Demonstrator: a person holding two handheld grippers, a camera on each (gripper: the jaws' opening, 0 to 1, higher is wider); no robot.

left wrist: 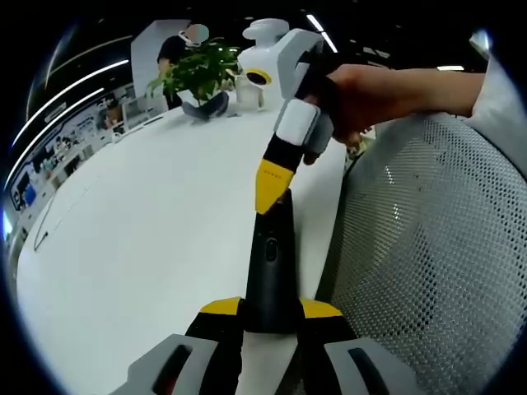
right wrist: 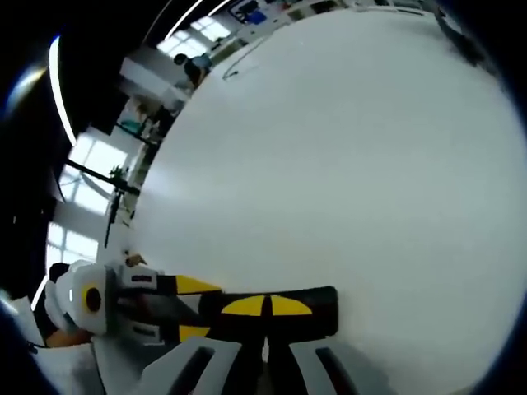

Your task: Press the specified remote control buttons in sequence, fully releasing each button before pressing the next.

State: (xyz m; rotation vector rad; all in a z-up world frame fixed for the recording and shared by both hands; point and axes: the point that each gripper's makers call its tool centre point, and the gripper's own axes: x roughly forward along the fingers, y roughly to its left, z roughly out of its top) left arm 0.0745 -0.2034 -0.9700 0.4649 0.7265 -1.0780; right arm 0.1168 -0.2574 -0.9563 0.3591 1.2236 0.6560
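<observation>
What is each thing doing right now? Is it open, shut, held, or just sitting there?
Remote: dark, lying on the table, clamped at its near end by the left hand-held gripper.
Left hand-held gripper: shut on the remote.
Right hand-held gripper: shut, tips together, touching the remote's far end.
Table: white, bare around the remote.
Plant: upright at the table's far end.
Chair: mesh, beside the table.
</observation>
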